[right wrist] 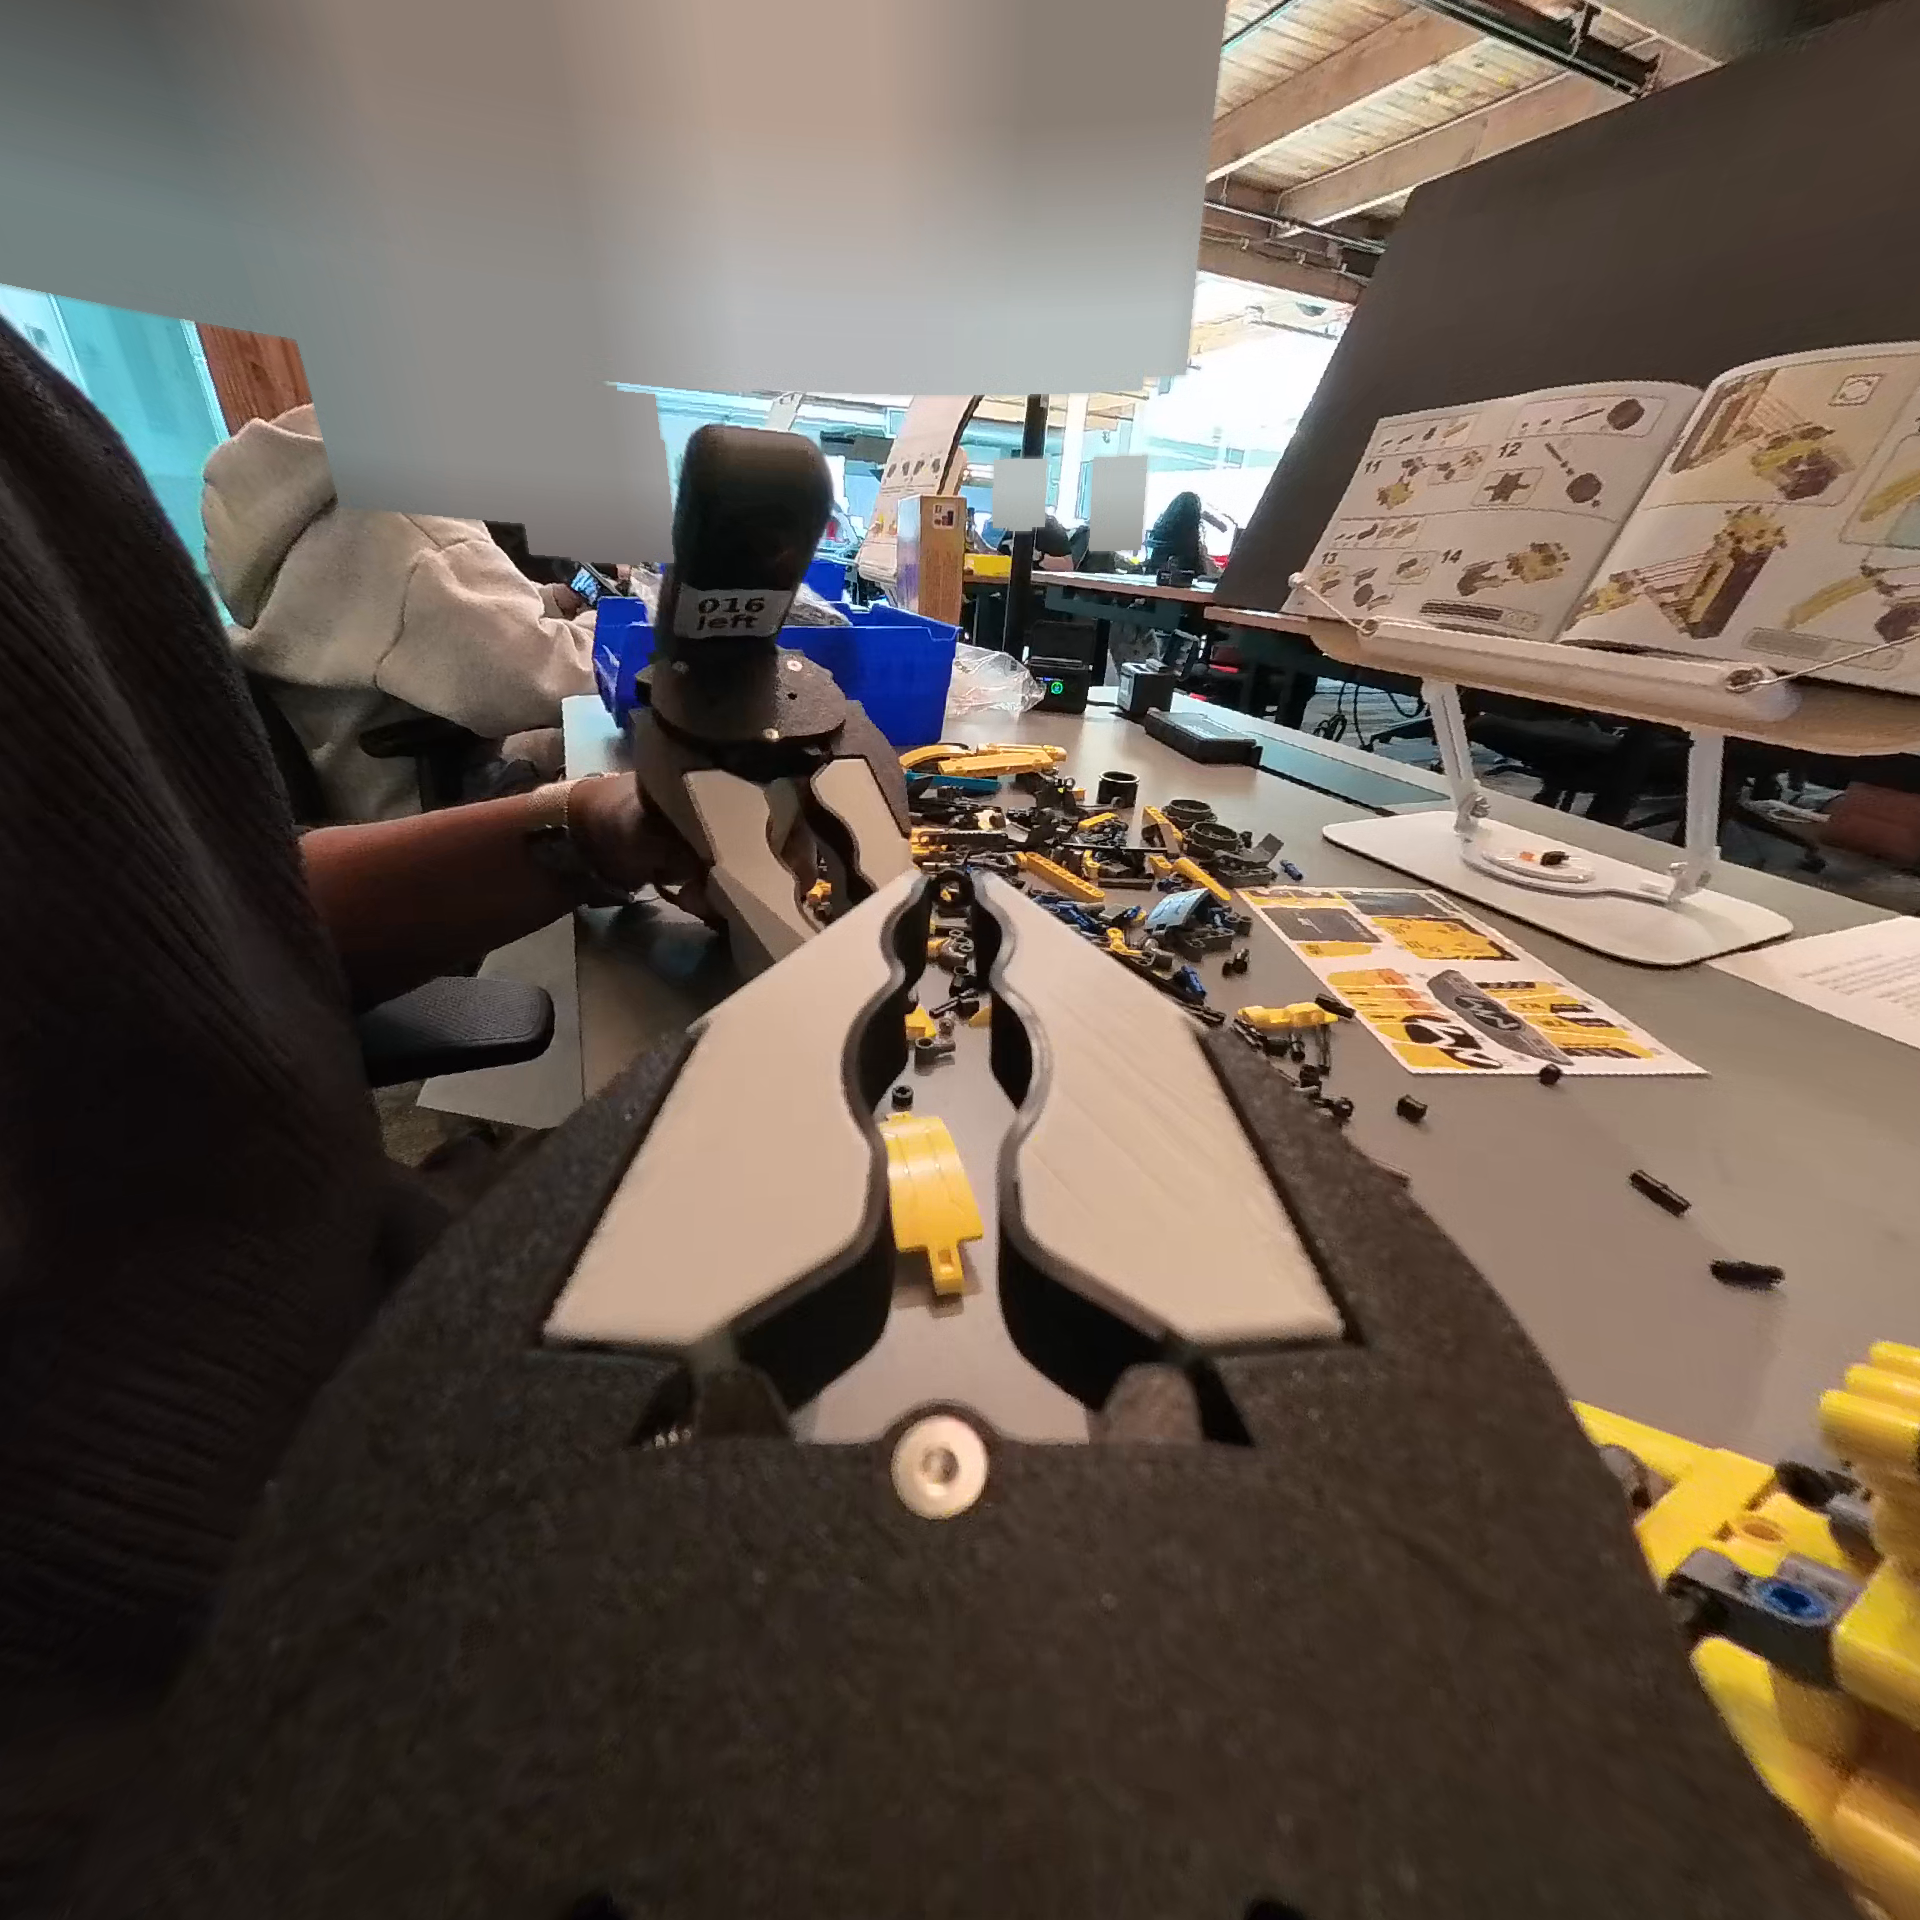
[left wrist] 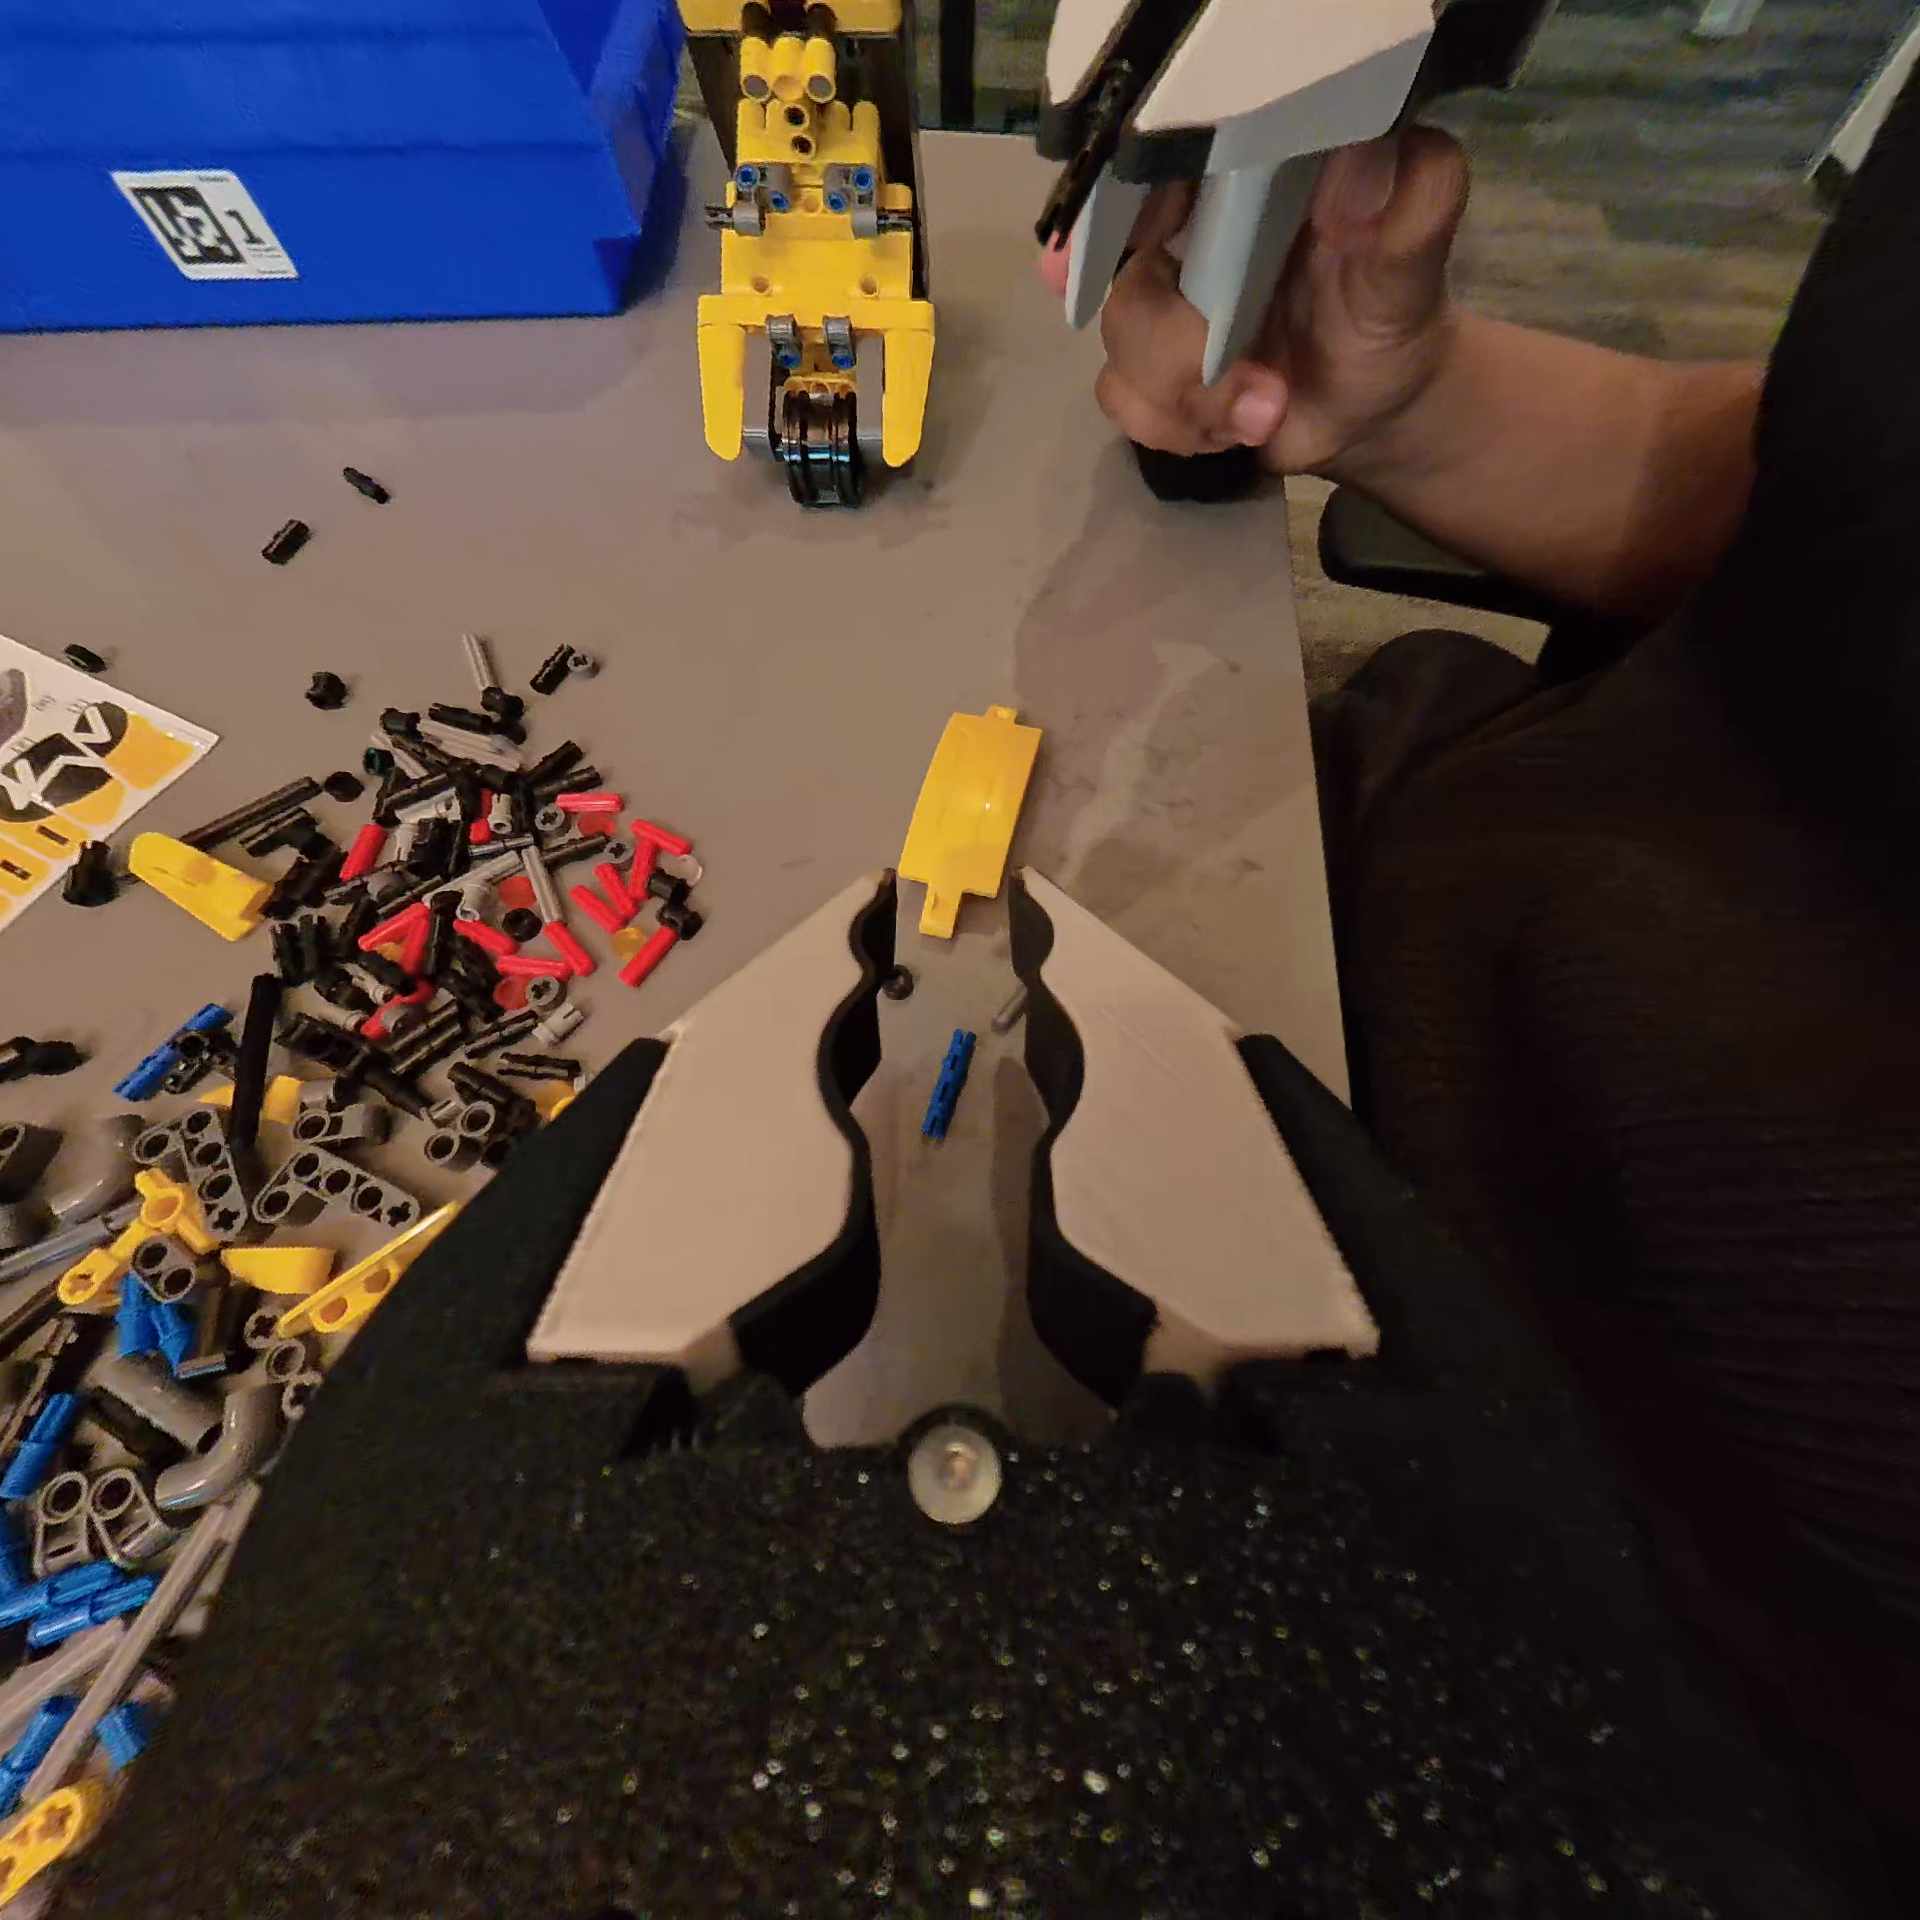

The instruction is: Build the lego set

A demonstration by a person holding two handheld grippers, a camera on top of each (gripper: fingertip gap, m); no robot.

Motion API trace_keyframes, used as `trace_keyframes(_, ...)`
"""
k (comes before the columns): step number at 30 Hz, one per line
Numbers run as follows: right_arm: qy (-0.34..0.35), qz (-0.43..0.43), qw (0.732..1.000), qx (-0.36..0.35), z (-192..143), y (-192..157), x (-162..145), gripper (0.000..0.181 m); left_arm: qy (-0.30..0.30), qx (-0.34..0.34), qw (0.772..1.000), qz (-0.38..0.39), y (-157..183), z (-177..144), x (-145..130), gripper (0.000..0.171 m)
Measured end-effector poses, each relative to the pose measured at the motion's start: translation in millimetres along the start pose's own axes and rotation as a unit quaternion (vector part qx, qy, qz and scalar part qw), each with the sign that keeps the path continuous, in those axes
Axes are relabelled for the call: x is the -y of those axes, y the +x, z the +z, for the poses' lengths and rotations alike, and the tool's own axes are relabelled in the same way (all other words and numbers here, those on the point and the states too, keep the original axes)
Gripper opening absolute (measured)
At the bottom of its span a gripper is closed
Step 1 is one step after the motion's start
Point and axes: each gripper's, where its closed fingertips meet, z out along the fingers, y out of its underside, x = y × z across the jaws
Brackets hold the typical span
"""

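My left gripper (left wrist: 952, 891) is open and empty, low over the grey table (left wrist: 727, 623). Its fingertips stand on either side of the near tab of a yellow curved panel (left wrist: 971, 816) that lies flat on the table. A blue pin (left wrist: 948, 1081) lies on the table between its fingers. My right gripper (right wrist: 954, 896) is open and empty, held above the table. The same yellow panel (right wrist: 928, 1174) shows on the table below its fingers. The right gripper also shows in the left wrist view (left wrist: 1153, 332) at the top right, gripped by a hand. The left gripper shows in the right wrist view (right wrist: 800, 883), with its tips hidden.
A pile of small black, red, grey, blue and yellow parts (left wrist: 416, 987) lies to the left. A part-built yellow model (left wrist: 816, 270) stands at the back beside a blue bin (left wrist: 312, 156). A sticker sheet (right wrist: 1455, 987) and a booklet on a stand (right wrist: 1558, 520) are nearby. The table edge (left wrist: 1311, 831) is on the right. Across from one pair of fingers to the other is roughly 11 centimetres.
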Motion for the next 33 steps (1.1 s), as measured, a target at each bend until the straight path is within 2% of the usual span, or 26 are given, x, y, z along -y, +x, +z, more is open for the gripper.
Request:
trace_keyframes(9,-0.026,-0.010,1.000,0.001,5.1,-2.1,-7.1,0.005,0.017,-0.024,0.999,-0.034,-2.0,-3.3,3.7,0.021)
trace_keyframes(21,-0.024,0.010,1.000,0.002,4.7,1.9,-6.7,0.005,-0.020,-0.026,0.999,-0.033,-1.7,4.8,-5.1,0.021)
trace_keyframes(33,-0.023,0.008,1.000,-0.001,5.0,3.1,-6.5,0.005,-0.006,-0.034,0.998,-0.047,-3.0,1.9,-1.7,0.021)
